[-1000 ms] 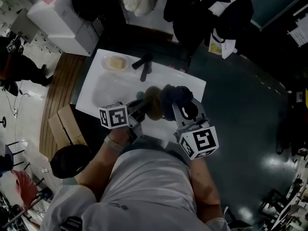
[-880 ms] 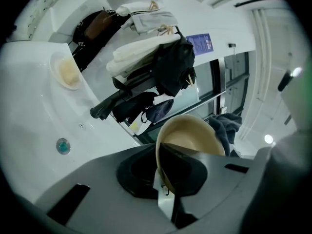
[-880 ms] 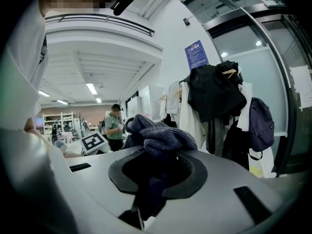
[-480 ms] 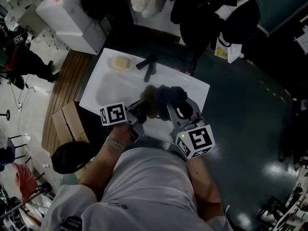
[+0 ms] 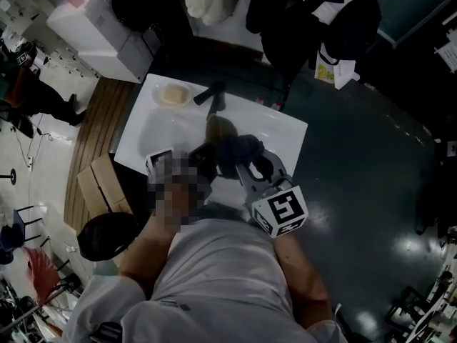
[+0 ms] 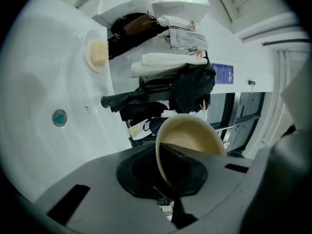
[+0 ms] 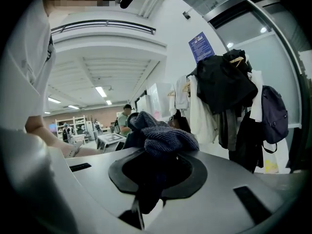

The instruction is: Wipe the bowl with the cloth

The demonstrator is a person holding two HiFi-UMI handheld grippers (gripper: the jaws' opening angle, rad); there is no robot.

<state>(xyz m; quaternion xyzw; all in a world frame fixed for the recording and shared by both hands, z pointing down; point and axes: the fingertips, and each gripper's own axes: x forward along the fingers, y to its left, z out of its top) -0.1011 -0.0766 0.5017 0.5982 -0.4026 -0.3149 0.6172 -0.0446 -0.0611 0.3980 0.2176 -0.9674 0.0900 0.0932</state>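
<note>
My left gripper [image 6: 163,175] is shut on the rim of a tan bowl [image 6: 192,135], which it holds on edge above the white table [image 5: 143,131]. In the head view the bowl [image 5: 218,130] hangs over the table's middle, and part of the left gripper [image 5: 203,153] is hidden by a mosaic patch. My right gripper [image 7: 156,175] is shut on a bunched dark blue cloth [image 7: 162,137]. From above, the cloth [image 5: 240,151] lies against the bowl's near right side, just ahead of the right gripper [image 5: 248,166].
A small pale dish [image 5: 173,93] with something yellowish in it sits at the table's far left corner. A black handled object [image 5: 213,95] lies by the far edge. A green round spot [image 6: 59,117] marks the tabletop. A cardboard box [image 5: 96,188] stands left of the table, and coats hang behind it.
The bowl has moved farther over the table. The right gripper has carried the cloth left, up against the bowl.
</note>
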